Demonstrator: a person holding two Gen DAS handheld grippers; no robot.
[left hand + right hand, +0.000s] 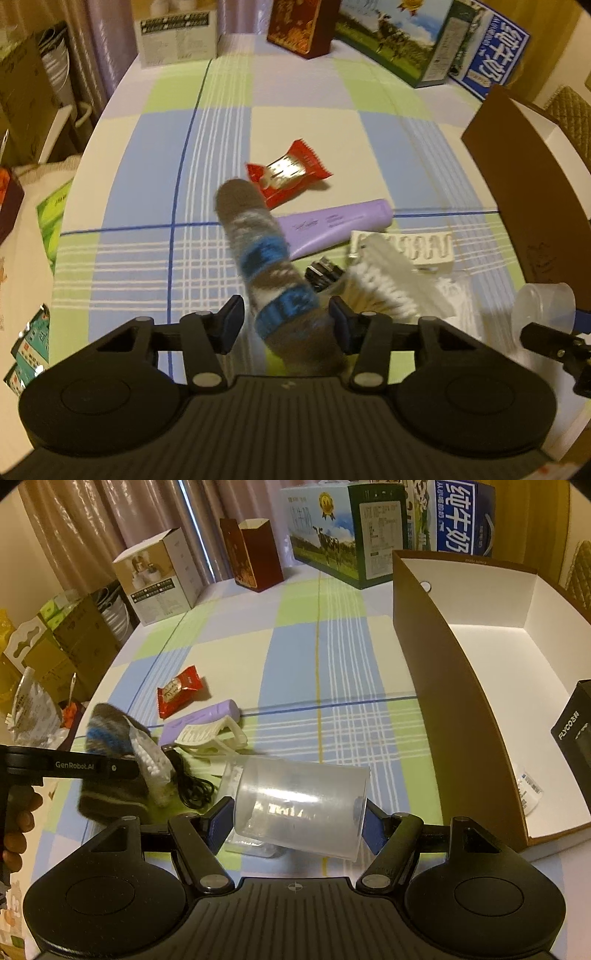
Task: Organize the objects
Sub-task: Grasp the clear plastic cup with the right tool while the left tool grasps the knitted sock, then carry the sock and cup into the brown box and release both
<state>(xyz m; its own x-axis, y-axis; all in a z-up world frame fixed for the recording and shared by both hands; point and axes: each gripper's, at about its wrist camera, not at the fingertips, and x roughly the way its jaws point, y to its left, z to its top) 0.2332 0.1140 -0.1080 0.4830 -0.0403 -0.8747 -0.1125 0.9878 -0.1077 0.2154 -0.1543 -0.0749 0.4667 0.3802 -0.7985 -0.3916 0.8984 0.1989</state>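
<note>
Holding a clear plastic measuring cup [301,808] on its side between both blue pads, our right gripper [295,821] sat closed on it, just above the checked tablecloth [332,657] and short of the brown cardboard box with white inside walls [436,686]. We judged that sideways hold as a carry toward the box, the likely place for the loose items.

Our left gripper [286,321] had a grey, white and blue striped knitted sock [258,251] between its jaws. One pad met the wool; the other showed a gap, so we read it as not yet clamped. The sock stood up from the jaws and looked blurred, which suggested a soft thing that would flop once lifted.

Beyond the sock lay the remaining clutter, close together: a clear bag of white cotton swabs [384,284], a coiled black cable [192,786], a cream plastic hair claw [214,738], a lilac squeeze tube [332,229] and a red foil snack packet [288,175].

Inside the box we saw a black carton marked FLYCO [576,734] against the right side and a small clear wrapped item [528,786] on its floor; most of the floor was bare. Milk cartons and other boxes lined the far edge of the table.
</note>
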